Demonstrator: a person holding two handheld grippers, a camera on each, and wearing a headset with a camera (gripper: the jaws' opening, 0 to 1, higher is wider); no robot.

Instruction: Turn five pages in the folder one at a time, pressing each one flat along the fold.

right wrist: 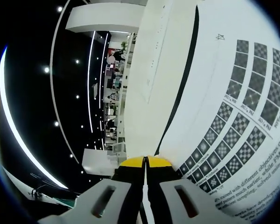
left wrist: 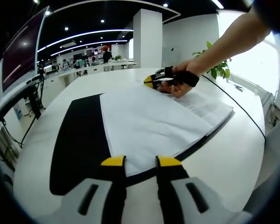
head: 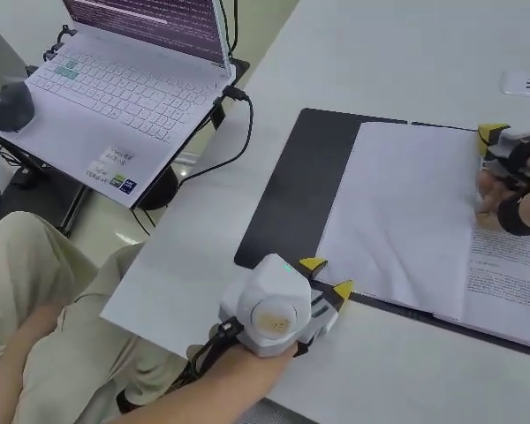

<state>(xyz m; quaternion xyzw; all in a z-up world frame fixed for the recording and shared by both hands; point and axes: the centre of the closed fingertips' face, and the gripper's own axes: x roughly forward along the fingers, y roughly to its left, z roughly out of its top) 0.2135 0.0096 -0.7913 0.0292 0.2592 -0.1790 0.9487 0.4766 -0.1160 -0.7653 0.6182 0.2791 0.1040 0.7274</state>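
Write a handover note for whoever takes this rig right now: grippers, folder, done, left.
Left gripper: jaws open, holding nothing, at the folder's near edge.
Right gripper: jaws shut, at the far edge of the pages near the fold; cannot tell if paper is pinched.
Folder: open on the white table; a blank-backed sheet lies over on its left side, the printed page on the right.
Done: at least one page turned; the count cannot be read.
Left: the remaining turns, each pressed flat along the fold.
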